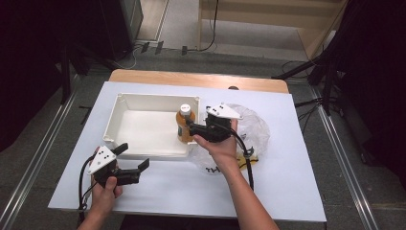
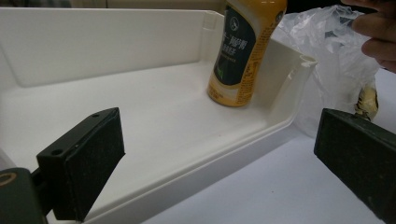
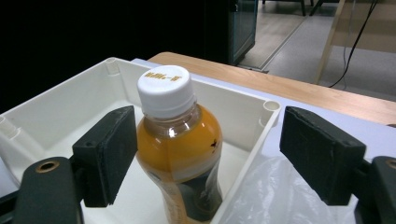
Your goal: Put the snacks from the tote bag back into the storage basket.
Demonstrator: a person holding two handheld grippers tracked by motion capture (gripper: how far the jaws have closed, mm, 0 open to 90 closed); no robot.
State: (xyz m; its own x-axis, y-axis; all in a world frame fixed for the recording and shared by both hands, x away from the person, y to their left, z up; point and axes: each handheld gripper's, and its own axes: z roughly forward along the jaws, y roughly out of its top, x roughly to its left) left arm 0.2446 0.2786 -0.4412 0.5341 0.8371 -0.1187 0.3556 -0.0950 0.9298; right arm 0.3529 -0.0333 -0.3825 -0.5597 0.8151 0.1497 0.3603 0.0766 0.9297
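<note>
Bottle (image 3: 180,149) stands upright, cap up, in the tray's (image 1: 143,103) corner between the right tool's (image 3: 208,154) spread jaws.

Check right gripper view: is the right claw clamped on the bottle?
No. The right claw is open: a gap shows between the right pad and the bottle, which stands in the white tray.

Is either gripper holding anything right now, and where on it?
No. The right gripper stands open around the bottle, its pads clear of it. The left gripper is open too.
</note>
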